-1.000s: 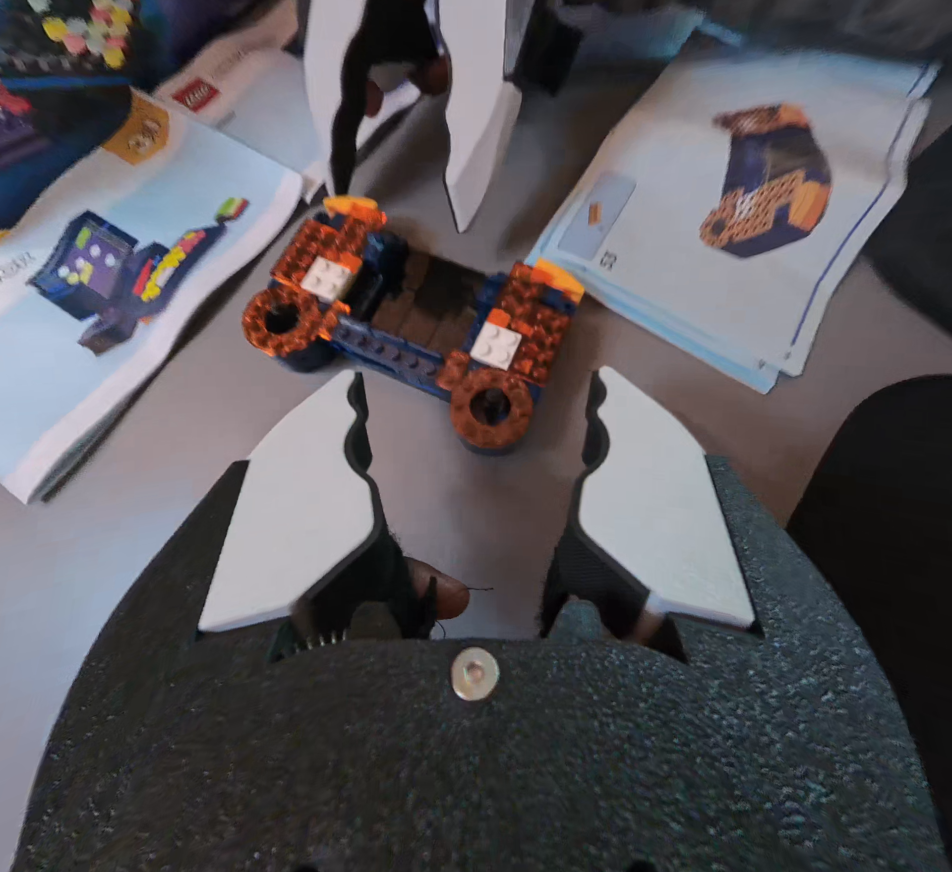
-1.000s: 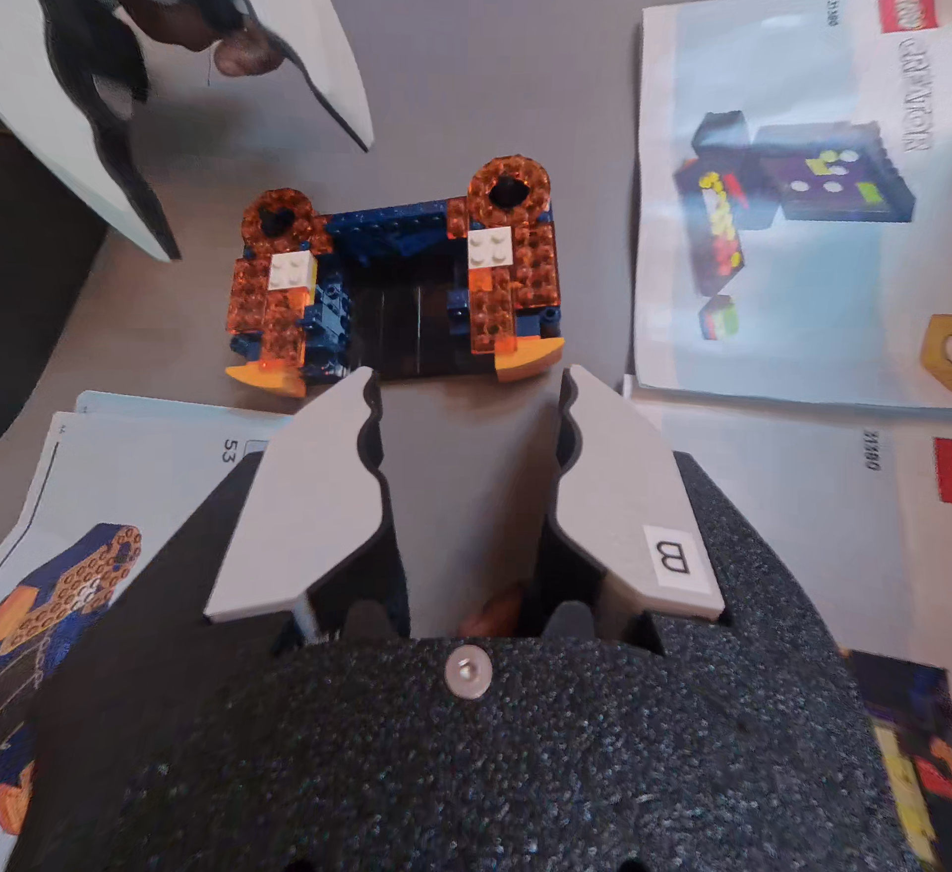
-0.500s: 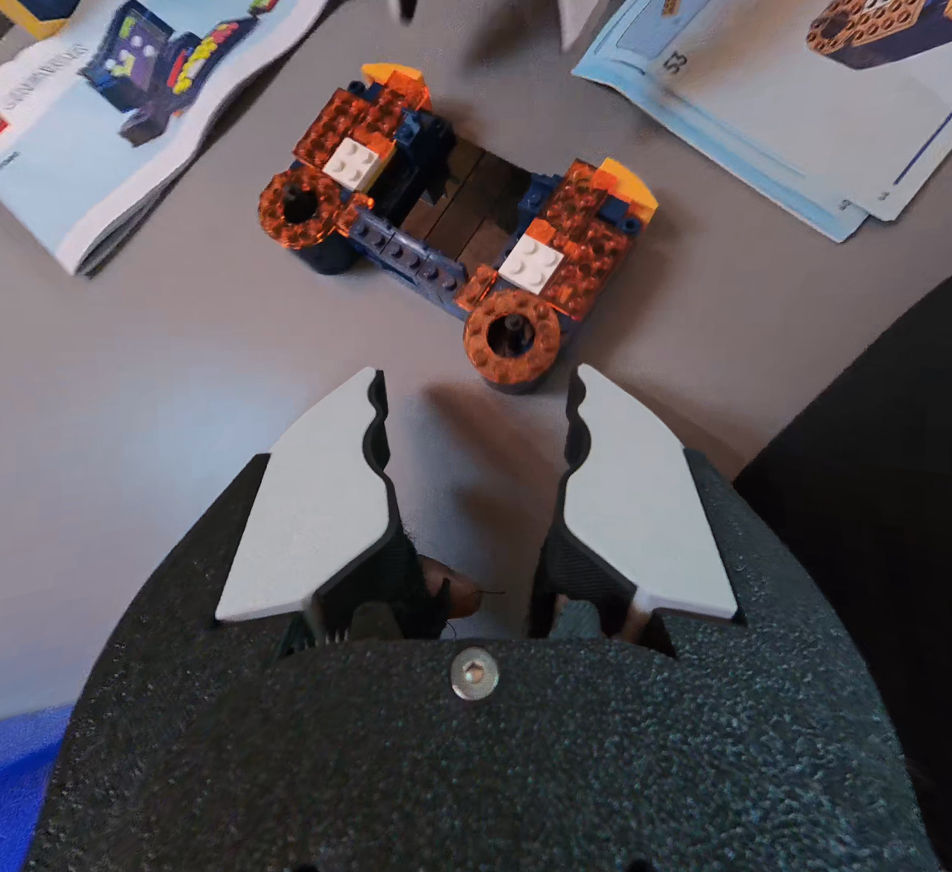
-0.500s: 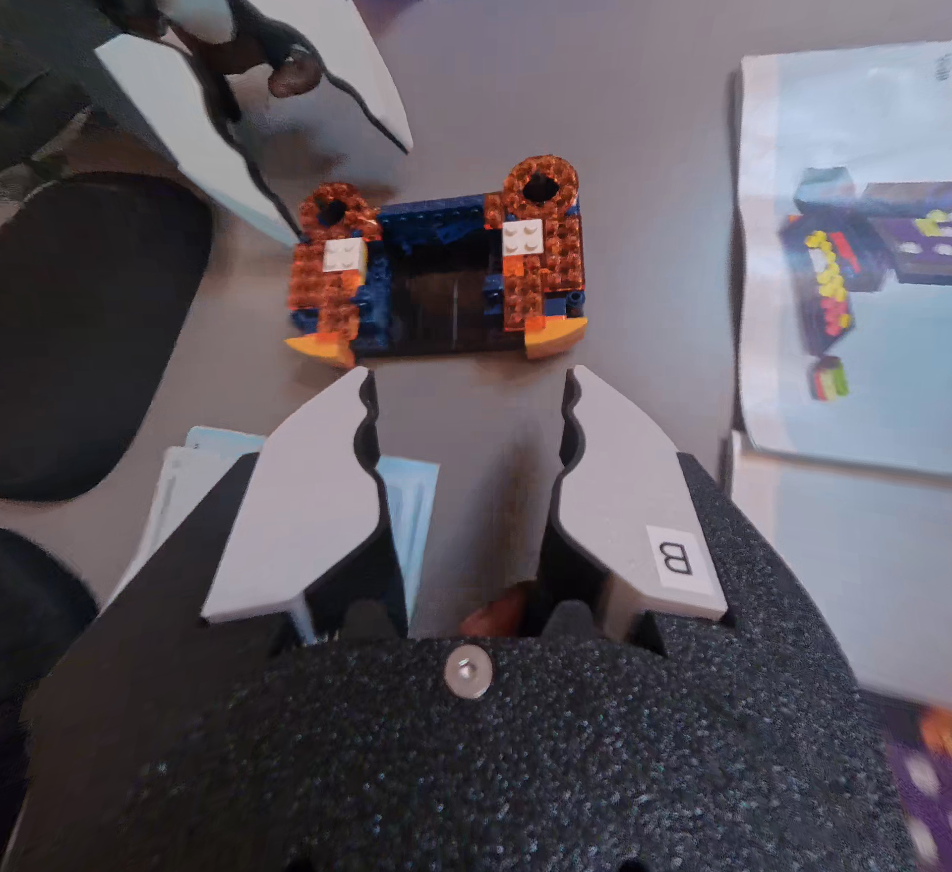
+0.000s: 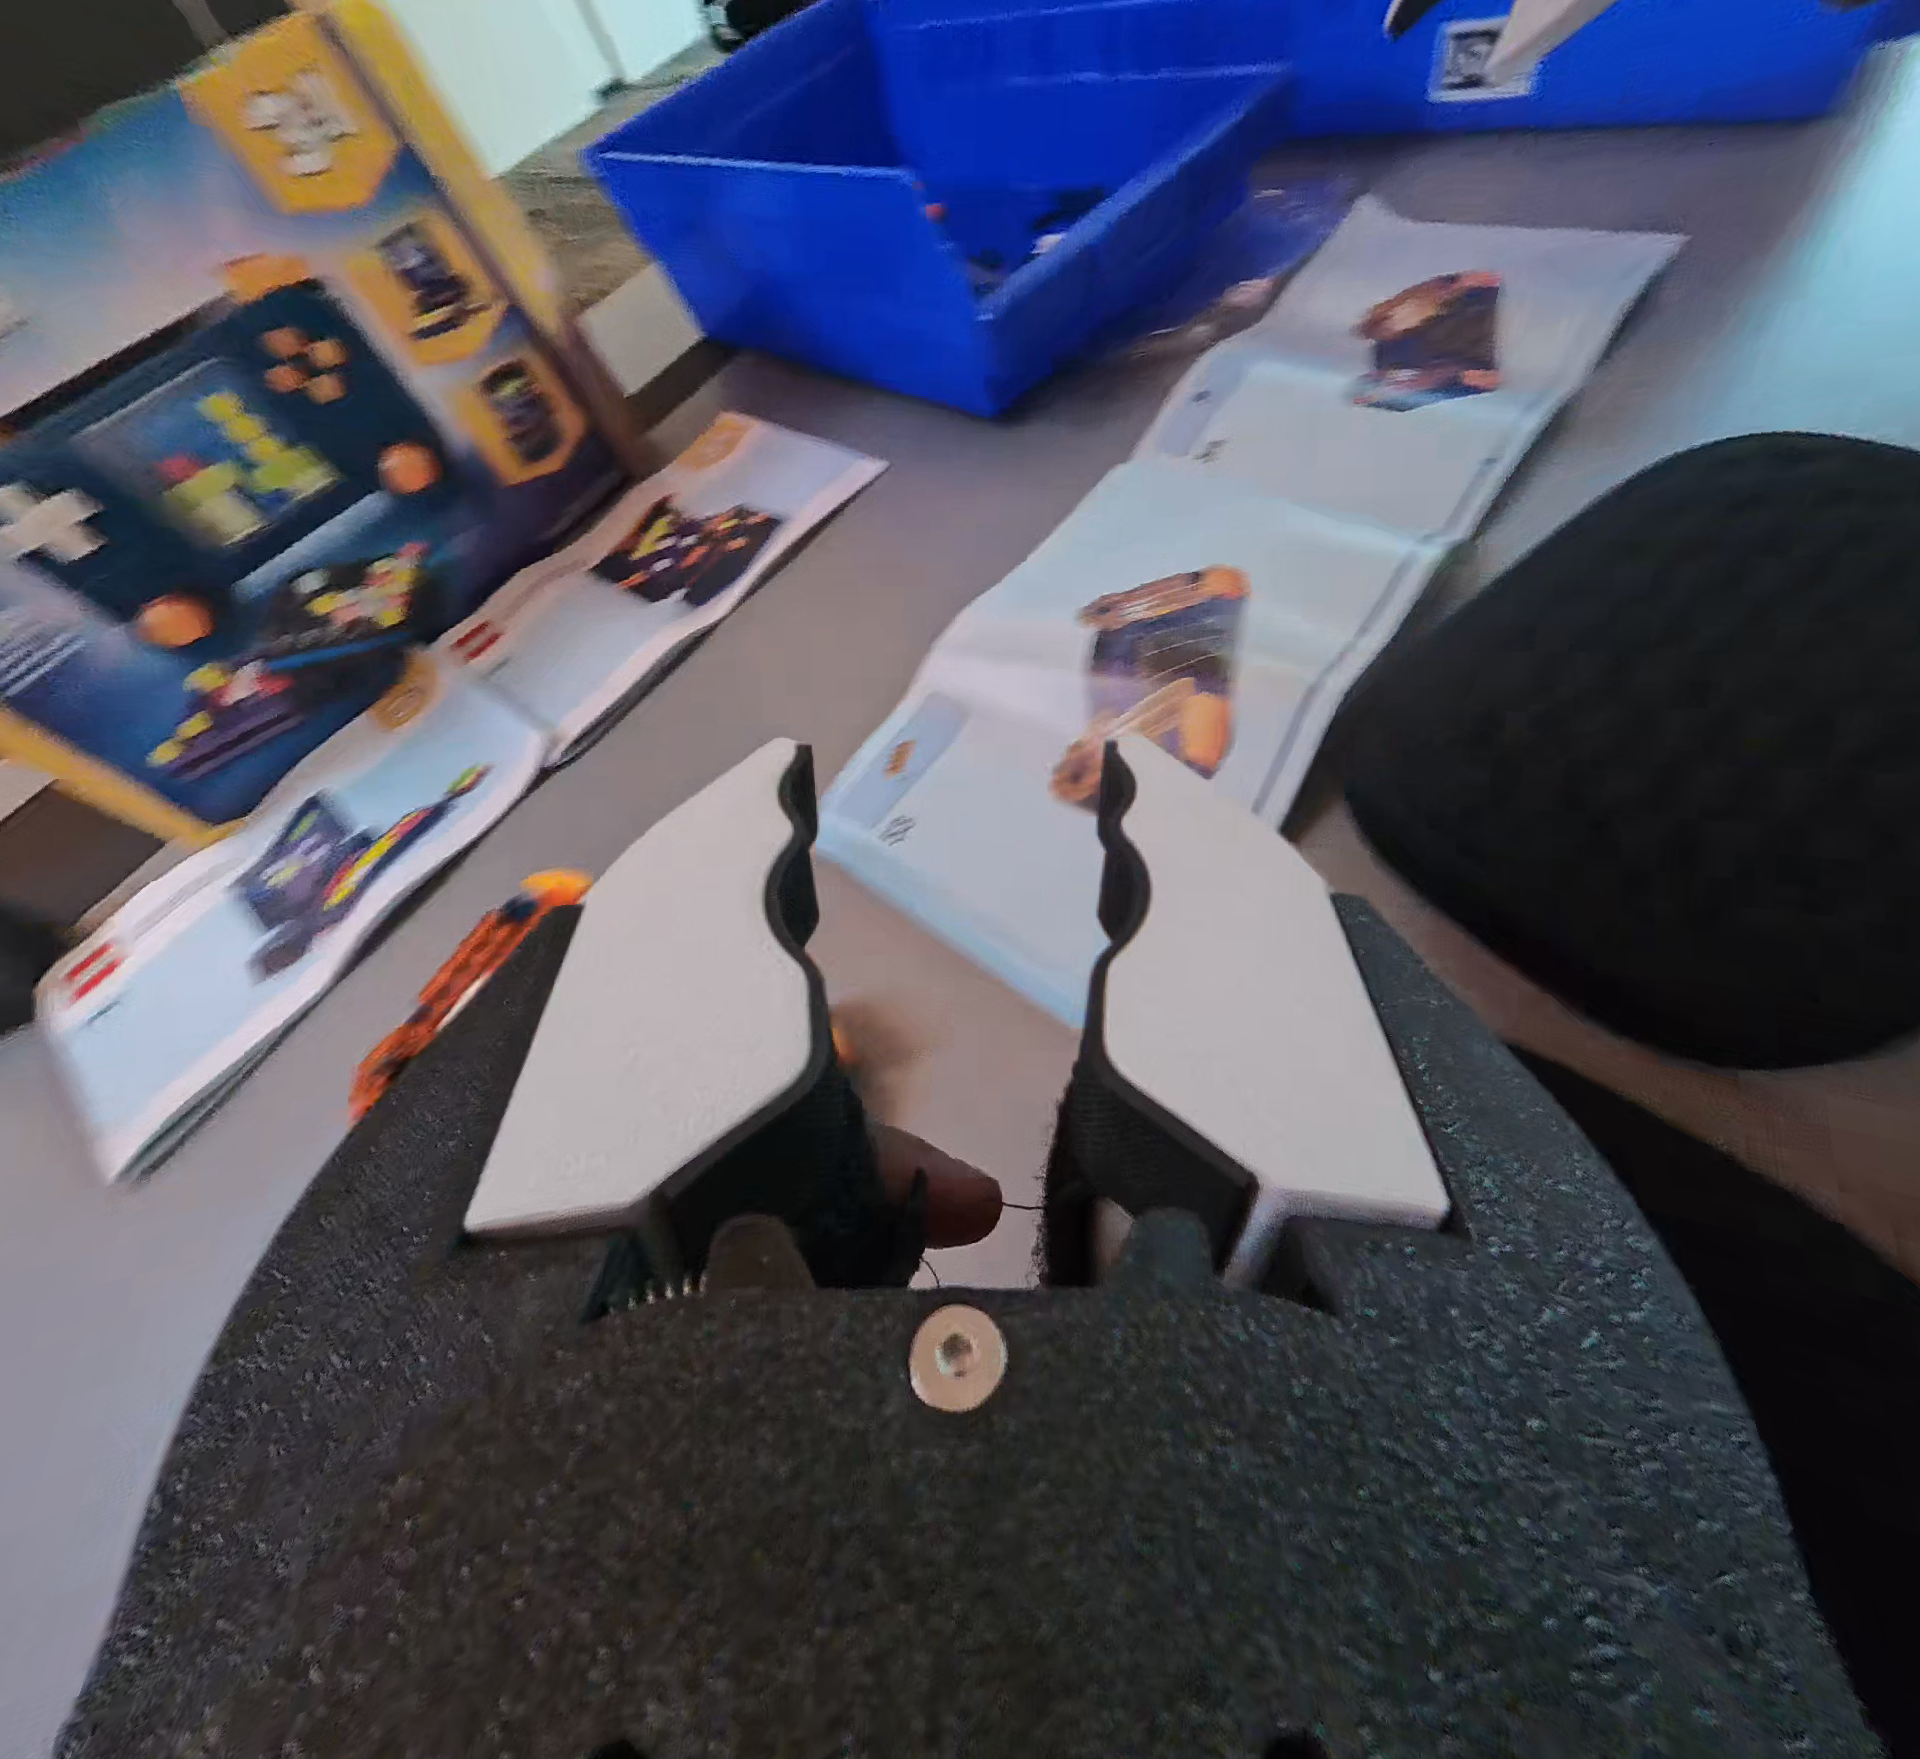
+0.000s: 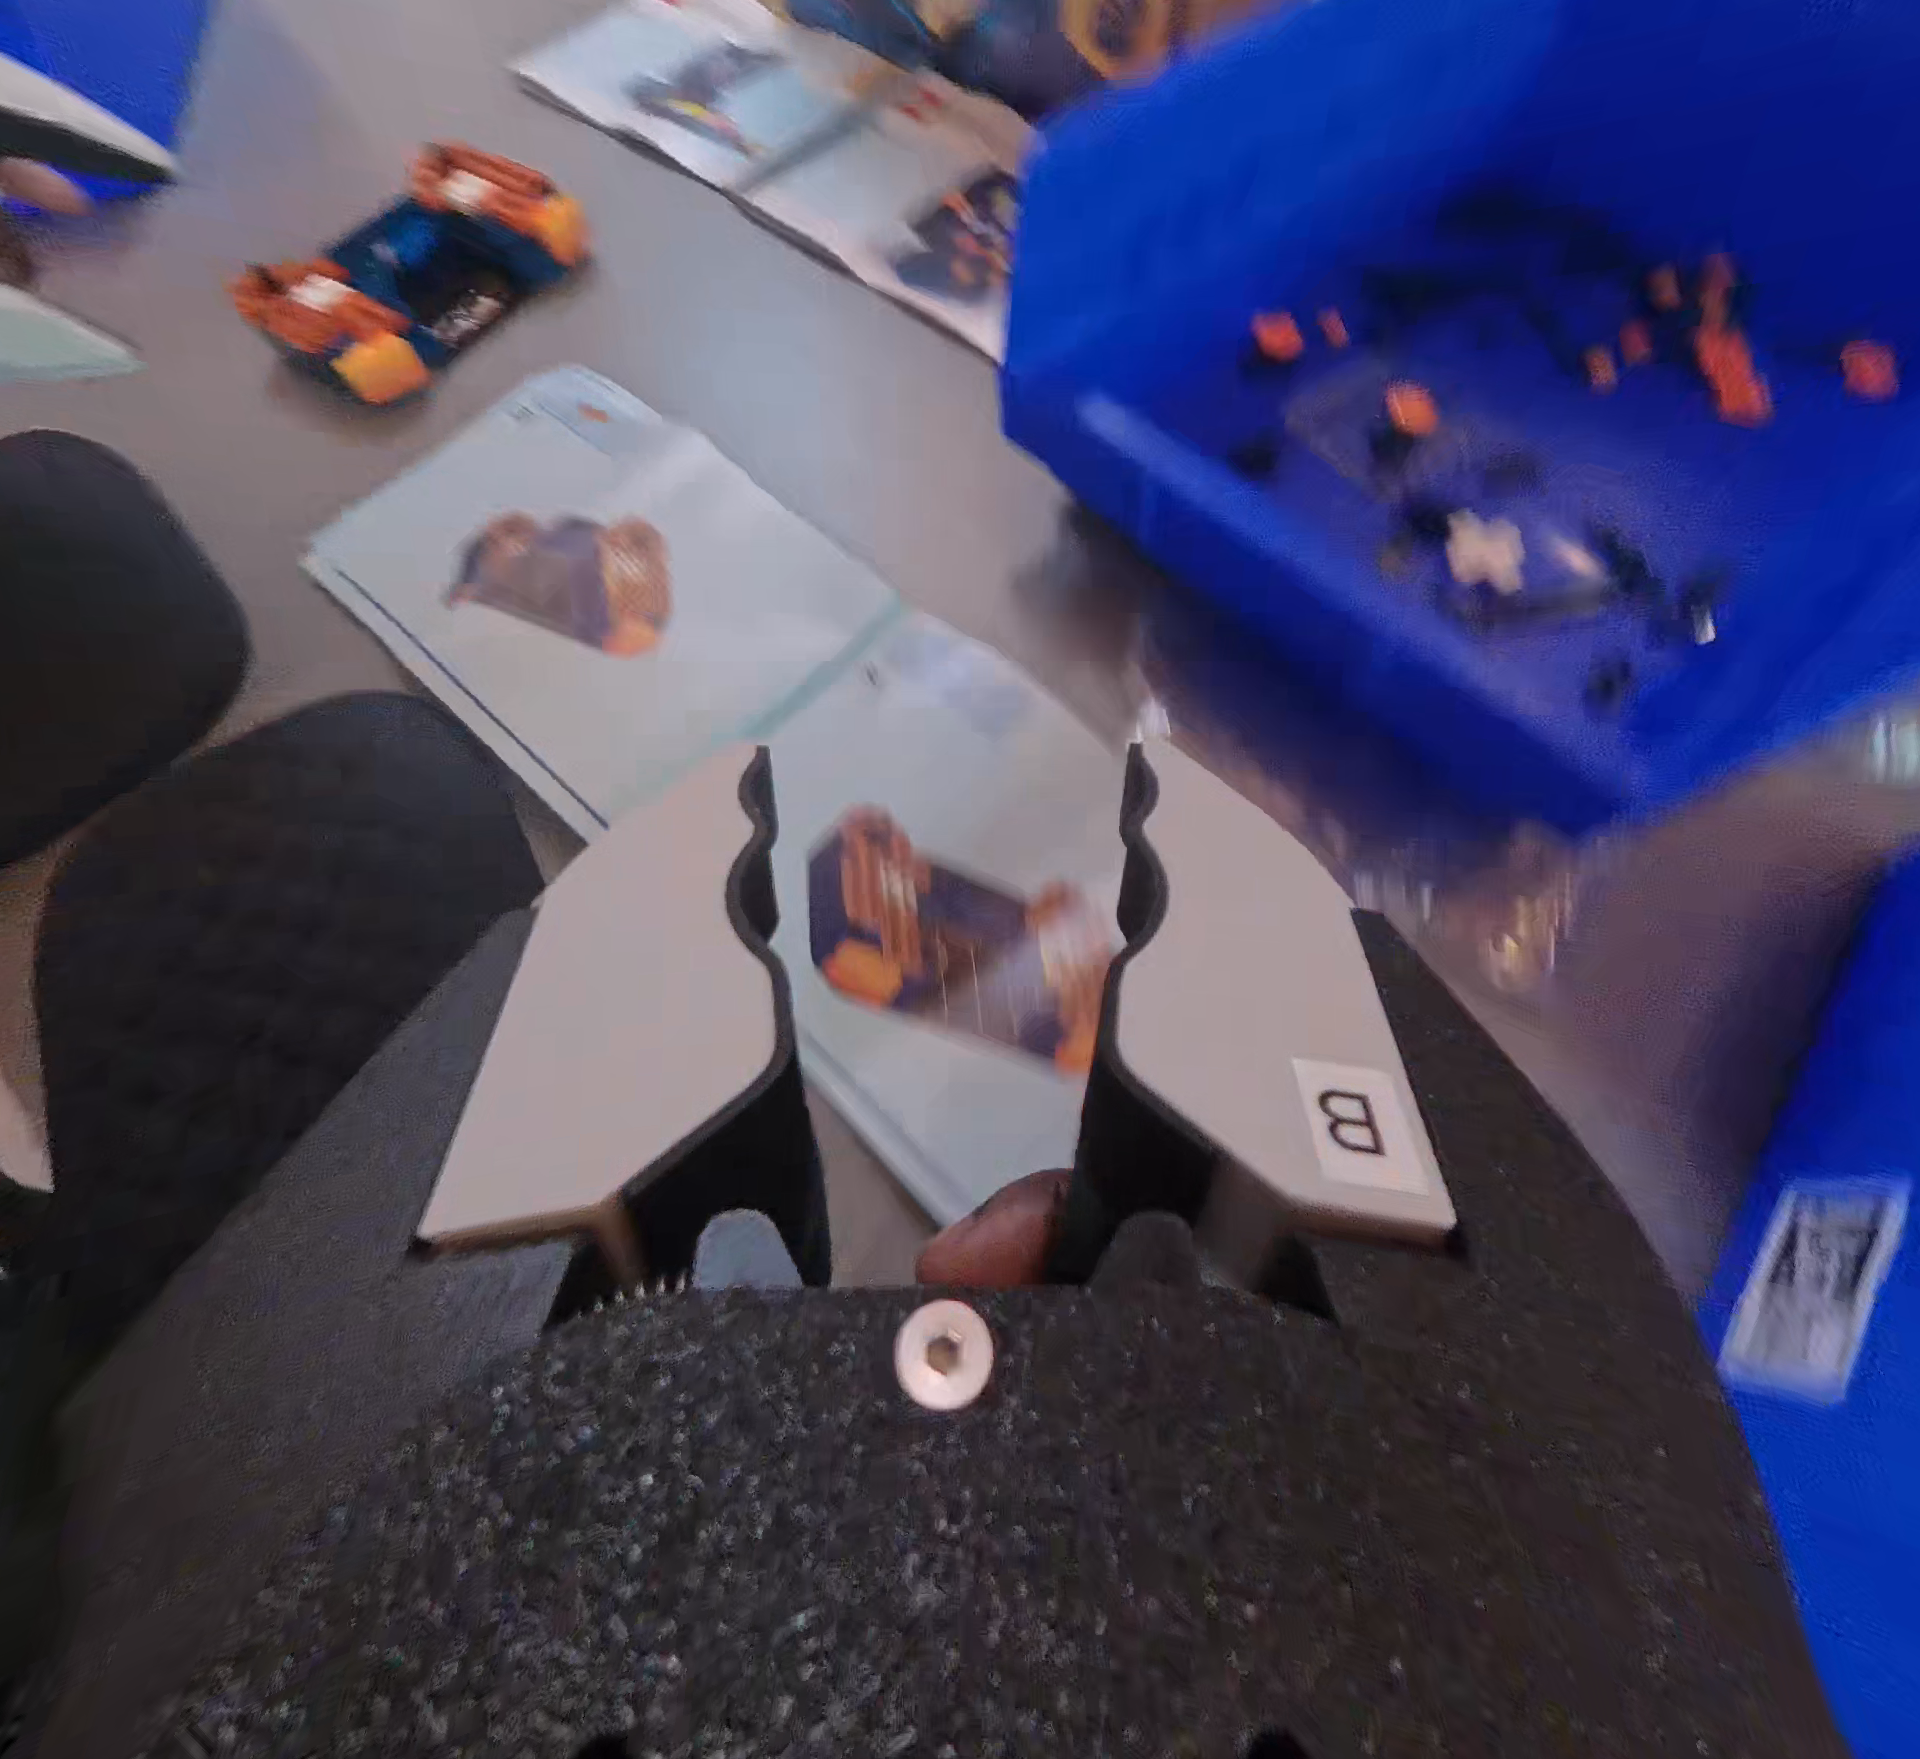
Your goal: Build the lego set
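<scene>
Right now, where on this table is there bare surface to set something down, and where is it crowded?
Bare grey table lies between the brick model, the open booklet and the blue bin. More runs between that booklet and the closed booklets. It is crowded by the bin, the boxes and the booklets.

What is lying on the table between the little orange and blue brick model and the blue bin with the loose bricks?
In the right wrist view, bare grey table separates the brick model from the blue bin.
</scene>
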### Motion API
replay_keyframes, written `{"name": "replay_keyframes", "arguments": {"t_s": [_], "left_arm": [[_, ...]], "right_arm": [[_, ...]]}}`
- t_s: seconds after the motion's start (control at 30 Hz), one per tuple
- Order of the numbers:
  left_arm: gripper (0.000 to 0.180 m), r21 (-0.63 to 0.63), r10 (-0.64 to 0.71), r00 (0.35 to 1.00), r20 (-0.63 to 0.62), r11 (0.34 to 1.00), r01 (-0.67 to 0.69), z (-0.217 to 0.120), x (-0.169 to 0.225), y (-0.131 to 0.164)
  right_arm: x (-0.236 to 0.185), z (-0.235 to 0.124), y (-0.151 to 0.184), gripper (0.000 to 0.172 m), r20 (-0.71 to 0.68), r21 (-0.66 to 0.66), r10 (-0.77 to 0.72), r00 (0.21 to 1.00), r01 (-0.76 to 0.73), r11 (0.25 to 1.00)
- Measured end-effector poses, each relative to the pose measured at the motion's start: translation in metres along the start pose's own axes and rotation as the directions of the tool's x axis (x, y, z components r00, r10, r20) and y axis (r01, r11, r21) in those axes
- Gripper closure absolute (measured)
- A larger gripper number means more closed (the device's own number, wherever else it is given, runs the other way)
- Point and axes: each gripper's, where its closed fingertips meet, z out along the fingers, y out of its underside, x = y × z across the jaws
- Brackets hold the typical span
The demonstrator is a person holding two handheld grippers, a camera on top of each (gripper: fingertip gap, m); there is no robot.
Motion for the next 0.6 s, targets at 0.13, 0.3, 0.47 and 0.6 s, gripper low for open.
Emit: {"name": "replay_keyframes", "arguments": {"t_s": [0.13,0.3,0.47,0.6], "left_arm": [[0.13,-0.007,0.039,0.992,-0.123,0.999,-0.04,0.032,0.041,-0.01],[0.131,-0.033,0.113,0.975,-0.19,0.992,-0.122,0.054,0.071,-0.013],[0.134,-0.01,0.104,0.969,-0.223,0.994,-0.109,0.065,0.075,-0.021],[0.135,0.017,0.141,0.959,-0.248,0.99,-0.141,0.072,0.076,-0.031]], "right_arm": [[0.019,0.0,0.043,0.108,-0.11,-0.081,0.089,0.99,-0.098,0.992],[0.032,0.012,0.087,0.096,-0.255,-0.31,0.023,0.967,-0.104,0.945],[0.023,0.022,0.093,0.129,-0.279,-0.229,0.056,0.959,-0.123,0.966],[0.021,0.023,0.092,0.172,-0.315,-0.225,0.005,0.949,-0.079,0.971]]}}
